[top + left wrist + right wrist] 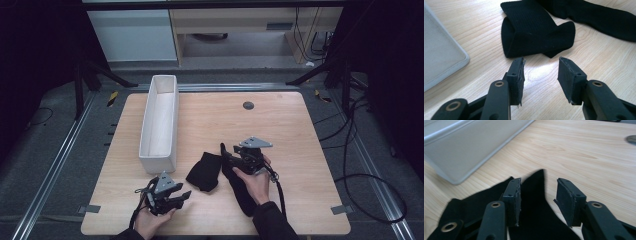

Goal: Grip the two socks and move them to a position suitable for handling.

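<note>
In the high view the right hand [254, 181] and its gripper [231, 156] cover the middle of the long sock [243, 199], and both forearms are cut off by the bottom edge. In the left gripper view the bin [441, 55] runs off the left edge and the long sock off the right, and the folded sock [534, 32] hides its own under-layers. In the right gripper view the bin is cut by the top edge, the sock's tip [537, 176] is blurred, and a dark disc [631, 138] is clipped at the right edge.
</note>
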`<state>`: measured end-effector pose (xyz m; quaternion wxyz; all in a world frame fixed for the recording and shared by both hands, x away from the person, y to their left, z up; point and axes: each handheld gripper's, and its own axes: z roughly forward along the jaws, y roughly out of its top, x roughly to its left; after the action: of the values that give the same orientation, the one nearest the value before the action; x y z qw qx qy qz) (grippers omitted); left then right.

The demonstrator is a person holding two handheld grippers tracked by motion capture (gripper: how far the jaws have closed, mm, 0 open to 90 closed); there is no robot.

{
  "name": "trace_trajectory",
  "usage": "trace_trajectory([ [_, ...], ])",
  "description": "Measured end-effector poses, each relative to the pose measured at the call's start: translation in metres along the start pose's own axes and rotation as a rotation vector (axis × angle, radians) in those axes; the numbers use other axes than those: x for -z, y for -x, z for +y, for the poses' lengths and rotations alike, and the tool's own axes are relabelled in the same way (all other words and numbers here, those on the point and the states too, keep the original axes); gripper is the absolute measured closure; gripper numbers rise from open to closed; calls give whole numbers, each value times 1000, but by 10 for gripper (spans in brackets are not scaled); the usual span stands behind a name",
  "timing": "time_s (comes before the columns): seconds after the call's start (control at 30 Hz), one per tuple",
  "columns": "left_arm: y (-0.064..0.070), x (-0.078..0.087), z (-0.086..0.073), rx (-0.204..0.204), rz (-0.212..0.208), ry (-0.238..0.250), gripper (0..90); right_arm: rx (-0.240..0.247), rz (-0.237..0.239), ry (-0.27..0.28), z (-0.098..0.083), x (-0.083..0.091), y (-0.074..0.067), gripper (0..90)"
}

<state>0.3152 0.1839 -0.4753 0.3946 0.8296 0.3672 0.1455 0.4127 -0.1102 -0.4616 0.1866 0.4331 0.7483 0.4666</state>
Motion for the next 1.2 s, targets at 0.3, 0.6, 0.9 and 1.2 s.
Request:
trace_trajectory([
  [0.3,-1,-4,-2,-5,1,-12,552,90,-46,-154,-25,-7,21,498],
  [0.6,-4,-4,-3,-2,8,-9,554,118,-49,-216,-36,-18,23,702],
  [0.9,-7,-3,-3,3,19,-7,559,26,-53,-189,-35,-1,26,858],
  [1.2,-8,-4,-4,5,24,-6,561,-3,-166,-85,-31,39,45,849],
])
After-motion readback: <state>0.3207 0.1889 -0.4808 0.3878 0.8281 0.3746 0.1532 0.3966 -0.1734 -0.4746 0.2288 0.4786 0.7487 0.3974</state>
